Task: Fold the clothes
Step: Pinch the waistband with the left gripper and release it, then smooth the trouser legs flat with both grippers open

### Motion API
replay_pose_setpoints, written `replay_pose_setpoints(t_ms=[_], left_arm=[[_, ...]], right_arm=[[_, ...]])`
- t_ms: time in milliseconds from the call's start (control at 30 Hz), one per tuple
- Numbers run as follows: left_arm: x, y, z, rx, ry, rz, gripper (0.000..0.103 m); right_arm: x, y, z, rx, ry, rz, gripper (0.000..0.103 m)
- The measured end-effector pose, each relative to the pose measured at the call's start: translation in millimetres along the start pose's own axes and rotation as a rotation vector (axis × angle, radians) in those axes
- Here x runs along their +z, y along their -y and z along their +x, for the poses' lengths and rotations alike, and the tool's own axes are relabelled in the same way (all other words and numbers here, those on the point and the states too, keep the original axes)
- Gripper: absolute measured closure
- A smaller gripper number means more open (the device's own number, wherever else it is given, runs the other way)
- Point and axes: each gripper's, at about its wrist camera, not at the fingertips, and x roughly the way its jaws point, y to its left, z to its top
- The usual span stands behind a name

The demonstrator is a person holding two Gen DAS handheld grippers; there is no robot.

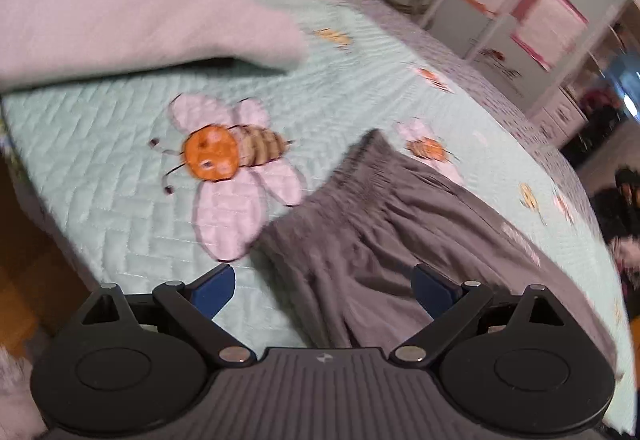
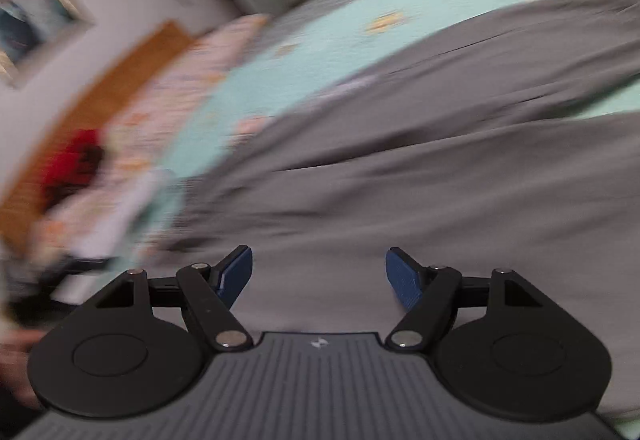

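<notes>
Left wrist view: one grey garment (image 1: 384,224) on the quilt (image 1: 100,168), both hand-held grippers (image 1: 323,290) (image 2: 319,274) spread wide.

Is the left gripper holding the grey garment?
No, the left gripper is open above the grey garment, its blue fingers wide apart and empty.

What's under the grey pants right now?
The grey pants lie straight on the mint quilted bedspread, partly covering a small bee patch beside the waistband. Whatever else lies beneath the fabric is hidden.
</notes>
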Motion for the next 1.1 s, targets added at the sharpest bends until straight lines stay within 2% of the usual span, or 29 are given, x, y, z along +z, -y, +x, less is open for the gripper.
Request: replay_pose_setpoints(t_ms=[33,133,200,433,600,800,1000,1033,1100], left_arm=[[-2.9,10.3,-1.9,-0.002,0.005,0.044,0.007],[-12.7,46.7,-1.4,-0.001,0.02,0.194,0.006],[-21.6,65.0,-0.7,-0.011,0.019,0.262,0.006],[-56.7,117.2,2.3,-0.062,-0.008,0.436,0.005],[-68.9,128.9,4.7,-0.066,-0.041,0.463,0.005],[-76.2,144.5,2.2,-0.065,-0.034,0.506,0.005],[-104.4,166.2,18.3,-0.06,-0.071,0.642,0.005],[-109.6,169.8,21.5,-0.058,-0.078,0.666,0.005],[-118.0,166.1,28.8,-0.04,-0.1,0.682,0.005]], right_arm=[[1.0,16.0,-8.3,-0.089,0.018,0.018,0.028],[4.7,74.8,-45.9,-0.237,0.096,0.225,0.031],[3.9,98.0,-72.7,-0.222,0.16,0.351,0.031],[-19.5,132.4,-134.5,-0.277,0.281,0.466,0.029],[-35.5,155.0,-175.2,-0.305,0.361,0.544,0.029],[-36.7,132.4,-138.6,-0.082,0.259,0.547,0.028],[-38.0,109.7,-101.9,0.14,0.155,0.546,0.027],[-38.6,106.1,-94.6,0.161,0.129,0.543,0.027],[-43.0,99.5,-71.8,0.096,0.016,0.521,0.029]])
